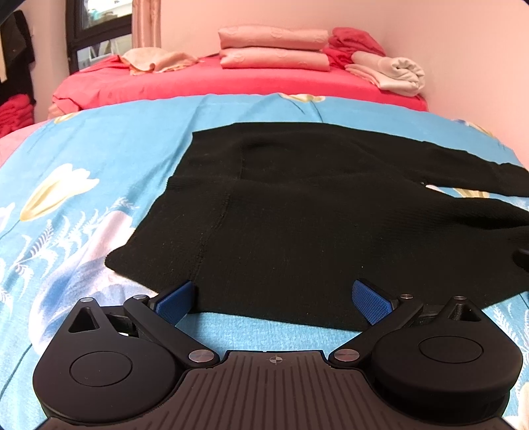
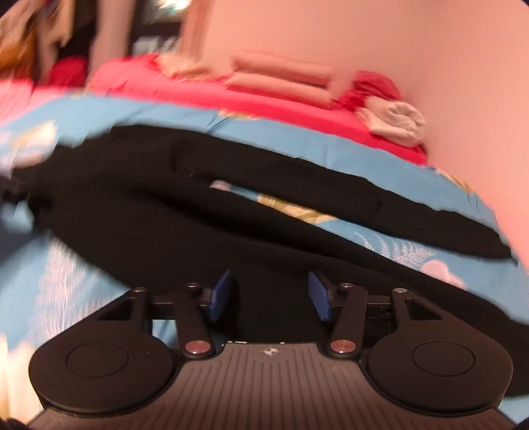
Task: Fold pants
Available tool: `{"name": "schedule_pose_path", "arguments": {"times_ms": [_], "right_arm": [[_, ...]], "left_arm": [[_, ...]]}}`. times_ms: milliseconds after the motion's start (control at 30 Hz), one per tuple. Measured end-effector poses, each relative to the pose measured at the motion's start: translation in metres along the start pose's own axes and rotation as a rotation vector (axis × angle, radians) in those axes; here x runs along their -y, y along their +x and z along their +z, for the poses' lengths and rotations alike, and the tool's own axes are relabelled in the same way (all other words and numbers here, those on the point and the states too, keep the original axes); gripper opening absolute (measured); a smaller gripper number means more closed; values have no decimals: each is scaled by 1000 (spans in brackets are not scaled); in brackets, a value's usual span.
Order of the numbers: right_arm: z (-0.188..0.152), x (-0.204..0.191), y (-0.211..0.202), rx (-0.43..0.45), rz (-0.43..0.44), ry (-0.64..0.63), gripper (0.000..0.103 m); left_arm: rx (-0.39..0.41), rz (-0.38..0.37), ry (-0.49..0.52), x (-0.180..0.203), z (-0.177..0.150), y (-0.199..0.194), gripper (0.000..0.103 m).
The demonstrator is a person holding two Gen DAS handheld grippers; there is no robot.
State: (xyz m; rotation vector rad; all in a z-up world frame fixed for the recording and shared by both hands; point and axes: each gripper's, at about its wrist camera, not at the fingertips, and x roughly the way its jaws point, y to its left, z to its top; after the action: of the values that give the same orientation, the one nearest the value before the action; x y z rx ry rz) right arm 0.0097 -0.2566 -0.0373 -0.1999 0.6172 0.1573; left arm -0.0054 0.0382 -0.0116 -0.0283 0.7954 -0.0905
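A: Where are the pants [image 1: 297,205] lying?

B: Spread flat on the blue flowered sheet [image 1: 82,172], waistband toward the left of the left wrist view, the two legs running off to the right. A thin wedge of sheet shows between the legs near the right edge.

A: And the left gripper [image 1: 272,299]?

B: It hangs just over the near edge of the pants, jaws spread wide. Its blue pads [image 1: 175,302] have nothing between them but the dark cloth below, and neither pad seems to press on it.

A: The right gripper [image 2: 269,294]?

B: Its picture is smeared with blur. The jaws stand at a narrow gap, blue pads apart, over one black leg. I see no fold of cloth pinched between them, so it looks empty.

A: How do the legs look from that side?

B: They lie side by side and slanted across the view, with a strip of the sheet showing between them.

A: What is behind?

B: A red bedspread [image 1: 231,82] beyond the blue sheet. On it, two folded pink blankets [image 1: 274,48] stacked against the wall, a rolled pale towel [image 1: 390,74] to their right beside some crumpled red cloth [image 1: 353,41], and a loose peach cloth [image 1: 155,59] to their left near a dark window [image 1: 96,29]
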Motion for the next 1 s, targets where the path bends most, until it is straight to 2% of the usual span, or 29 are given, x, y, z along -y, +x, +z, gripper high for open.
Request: {"name": "schedule_pose_path", "arguments": {"times_ms": [67,167,267,367,433,467,533,567,600,633,667,700,733,767,800,867,900,933,1000], "right_arm": [[8,15,1,-33,79,109,5],[10,15,-11,-88,93,161,5],[12,15,-45,-180,161,104,4],[15,19,-63,-260,178,85,2],[20,11,-67,-213,157,27,4],[23,5,-70,-177,140,1,7],[26,-7,-70,-128,149,-8,30],[29,-11,-66,-106,161,-1,52],[32,-15,-60,-85,167,7,67],[34,-17,-52,-71,163,13,69],[33,-21,-42,-73,141,9,63],[34,-24,-27,-106,112,-2,32],[31,-28,-17,-162,91,-5,29],[29,-30,-20,-144,82,0,17],[29,-35,-24,-164,102,-39,13],[29,-47,-37,-211,125,-137,12],[29,-52,-45,-234,144,-193,4],[31,-56,-53,-257,181,-226,5],[42,-63,-65,-230,274,-209,5]], "left_arm": [[0,-14,-3,-3,-1,-1,103],[-6,-37,-14,-8,-2,-5,103],[-16,-67,-20,-15,-6,-9,103],[-19,-92,-22,-24,-10,-12,103],[-28,-88,-12,-25,-11,-15,103],[-31,-82,-5,-25,-12,-16,103],[-33,-76,-2,-26,-14,-21,103],[-32,-80,-8,-28,-16,-24,103],[-30,-87,-16,-29,-18,-27,103],[-29,-94,-25,-32,-19,-30,103],[-28,-97,-36,-35,-21,-34,103],[-25,-97,-49,-40,-22,-38,103],[-22,-94,-59,-44,-24,-42,103],[-19,-88,-67,-48,-25,-45,103],[-14,-81,-74,-53,-26,-49,103],[0,-72,-85,-62,-29,-57,103],[8,-66,-90,-67,-30,-60,103],[13,-59,-95,-71,-30,-62,103],[31,-47,-108,-77,-31,-66,103]]}}
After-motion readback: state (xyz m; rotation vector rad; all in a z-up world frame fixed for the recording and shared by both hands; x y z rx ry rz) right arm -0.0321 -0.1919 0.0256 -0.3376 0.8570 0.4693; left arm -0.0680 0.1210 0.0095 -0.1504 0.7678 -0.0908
